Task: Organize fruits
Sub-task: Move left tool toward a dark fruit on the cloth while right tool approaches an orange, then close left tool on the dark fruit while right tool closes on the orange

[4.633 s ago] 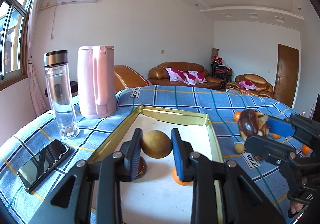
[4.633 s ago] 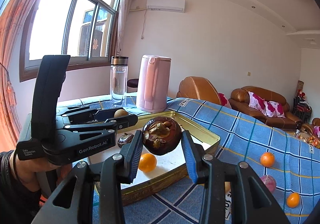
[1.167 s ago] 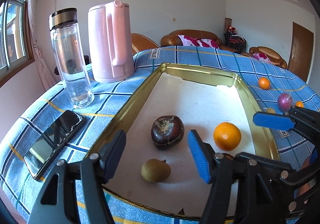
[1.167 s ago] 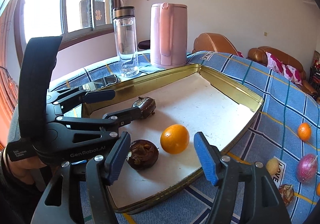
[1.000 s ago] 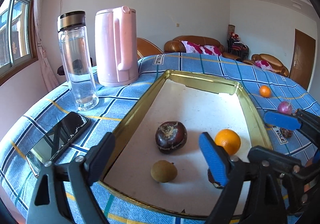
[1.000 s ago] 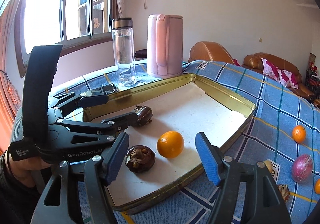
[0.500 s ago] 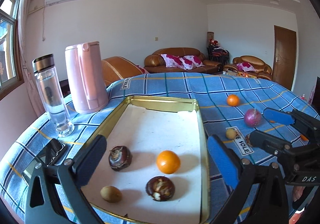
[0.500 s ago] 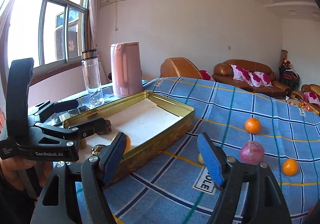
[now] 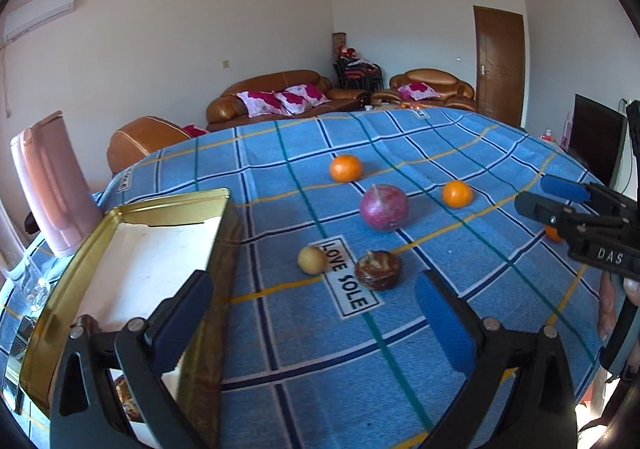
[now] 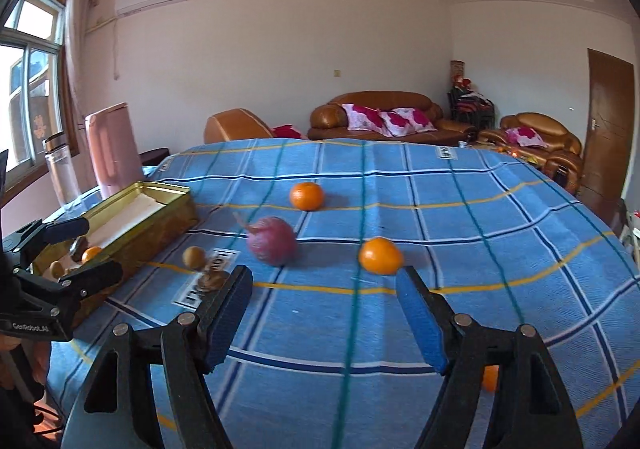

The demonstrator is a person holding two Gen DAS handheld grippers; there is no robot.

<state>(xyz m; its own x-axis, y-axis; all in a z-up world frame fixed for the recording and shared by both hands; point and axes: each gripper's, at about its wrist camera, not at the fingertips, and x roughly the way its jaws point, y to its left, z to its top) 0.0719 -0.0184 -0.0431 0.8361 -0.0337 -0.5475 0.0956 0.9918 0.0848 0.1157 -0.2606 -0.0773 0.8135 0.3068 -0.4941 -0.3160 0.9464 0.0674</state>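
pink kettle (image 9: 52,185) cropped, purple fruit (image 10: 272,241) blurred

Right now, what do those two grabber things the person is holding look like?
Both are black plastic clamps with silver rivets. The left gripper and the right gripper each have two long jaws faced with blue ribbed pads. Seen from the other camera, the left one's side has white lettering reading "GenRobot.AI", and the right one's shows "DAS".

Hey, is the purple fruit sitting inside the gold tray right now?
No, the purple fruit lies on the blue checked cloth, well to the right of the gold tray in the left wrist view.
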